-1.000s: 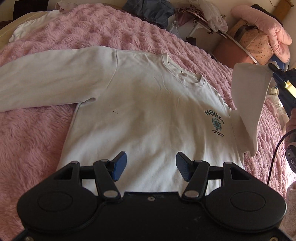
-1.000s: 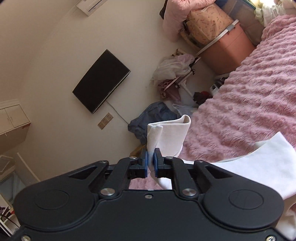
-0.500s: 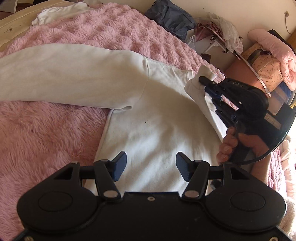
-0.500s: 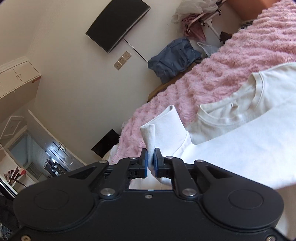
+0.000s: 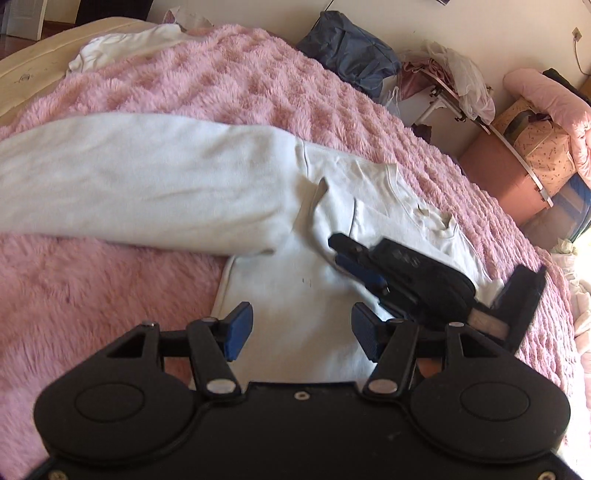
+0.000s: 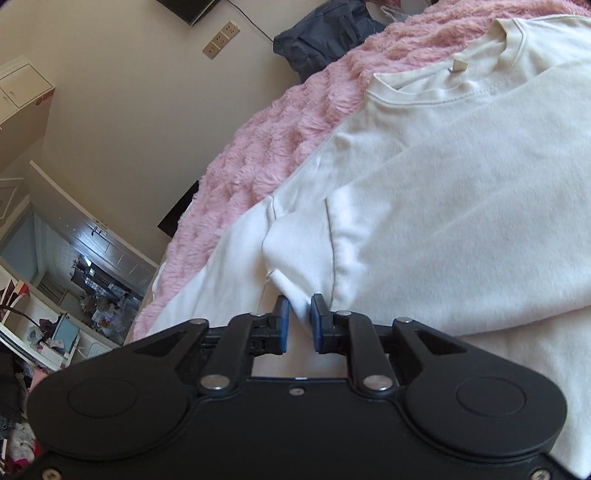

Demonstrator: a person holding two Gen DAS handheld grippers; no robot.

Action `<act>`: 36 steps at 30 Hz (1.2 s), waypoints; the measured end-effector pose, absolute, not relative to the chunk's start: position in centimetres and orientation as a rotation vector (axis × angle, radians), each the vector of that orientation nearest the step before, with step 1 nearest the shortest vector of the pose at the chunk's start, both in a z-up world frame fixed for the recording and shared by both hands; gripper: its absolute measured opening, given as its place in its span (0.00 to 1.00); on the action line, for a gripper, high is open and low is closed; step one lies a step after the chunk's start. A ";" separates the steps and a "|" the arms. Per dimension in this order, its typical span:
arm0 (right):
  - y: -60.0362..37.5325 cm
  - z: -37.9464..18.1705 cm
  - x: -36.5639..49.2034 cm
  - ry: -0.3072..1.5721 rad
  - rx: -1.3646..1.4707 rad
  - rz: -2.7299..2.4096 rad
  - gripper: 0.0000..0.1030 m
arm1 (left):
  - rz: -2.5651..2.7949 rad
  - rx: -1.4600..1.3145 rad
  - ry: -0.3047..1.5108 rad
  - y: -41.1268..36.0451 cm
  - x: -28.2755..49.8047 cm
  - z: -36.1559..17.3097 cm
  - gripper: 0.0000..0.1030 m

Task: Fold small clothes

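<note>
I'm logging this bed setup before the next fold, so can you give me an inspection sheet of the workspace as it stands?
Surface: pink fluffy blanket spread over the bed.
Job's things: white sweatshirt lies flat, front up; one sleeve is folded across the chest, the other sleeve is spread out to the side.
Clutter: another white garment at the blanket's far edge.
Grippers: left gripper open and empty above the hem; right gripper has just been opening, its jaws apart with the sleeve cuff between them.
Cables: a wall cable runs down from a dark screen.
Surroundings: dark blue bundle, pink storage box, wall sockets.
</note>
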State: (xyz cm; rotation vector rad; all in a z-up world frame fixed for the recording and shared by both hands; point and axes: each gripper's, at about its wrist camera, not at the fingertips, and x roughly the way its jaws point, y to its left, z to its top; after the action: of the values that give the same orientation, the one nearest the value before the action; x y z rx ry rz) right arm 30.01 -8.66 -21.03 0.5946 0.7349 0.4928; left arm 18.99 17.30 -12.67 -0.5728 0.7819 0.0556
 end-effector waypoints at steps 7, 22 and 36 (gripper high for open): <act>-15.5 -15.9 24.1 0.611 0.524 0.541 0.47 | -0.057 -0.607 0.720 19.4 27.9 -13.3 0.58; -29.3 -16.3 18.3 0.513 0.373 0.214 0.55 | -0.134 -0.670 0.774 19.2 37.3 -17.8 0.49; -30.8 -16.9 19.7 0.477 0.315 0.101 0.59 | -0.166 -0.652 0.585 19.6 33.5 -14.2 0.00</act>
State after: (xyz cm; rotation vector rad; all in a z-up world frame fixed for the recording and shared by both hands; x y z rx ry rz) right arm 19.72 -30.76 -16.92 0.3151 0.4769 0.1013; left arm 33.48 19.56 -14.19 -0.6520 0.5853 -0.1660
